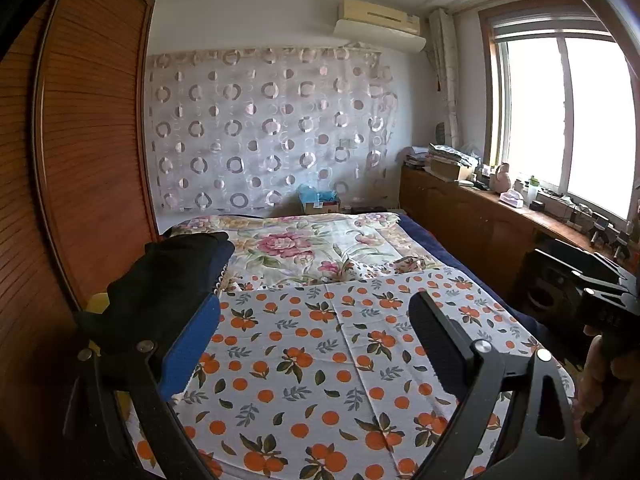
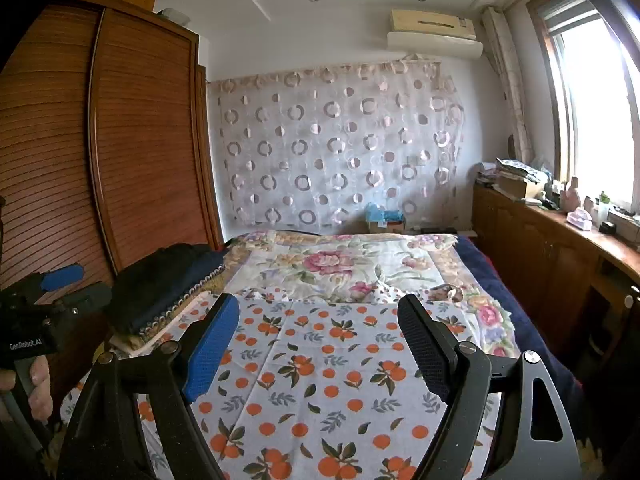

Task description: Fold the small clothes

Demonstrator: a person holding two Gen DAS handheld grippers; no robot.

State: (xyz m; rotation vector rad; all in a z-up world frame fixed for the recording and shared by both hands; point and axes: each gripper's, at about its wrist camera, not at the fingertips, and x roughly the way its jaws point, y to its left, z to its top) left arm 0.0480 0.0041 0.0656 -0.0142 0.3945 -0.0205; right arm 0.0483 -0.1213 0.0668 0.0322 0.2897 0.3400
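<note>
- Two wardrobe doors (image 2: 140, 128) of slatted brown wood fill the 9 o'clock side of the right wrist view, reaching nearly to the ceiling
- A bed (image 1: 472, 276) stretches from 6 o'clock toward 12 o'clock in both views, with a dark blue layer showing along its 3 o'clock edge
- A sheer curtain (image 1: 264, 128) patterned with rings hangs on the far wall at 12 o'clock, under an air conditioner (image 1: 380, 24)
- A floral quilt (image 1: 304, 248) covers the far half of the bed
- The orange-print cloth (image 1: 320, 368) lies spread flat on the near half of the bed, its far edge overlapping the quilt; a crease runs along it from 12 to 6 o'clock
- A long wooden surface (image 2: 560, 232) under the window at 3 o'clock carries boxes, bottles and small clutter
- A stack of dark folded clothes (image 2: 160, 284) sits at the bed's 9 o'clock edge, near the wardrobe
- The left claw (image 1: 316, 344) hangs above the orange-print cloth, jaws spread wide with nothing between them
- The right claw (image 2: 320, 344) hovers over the same cloth, likewise wide apart and holding nothing
- A cardboard box (image 2: 386, 222) with blue contents stands at the far end of the bed
</note>
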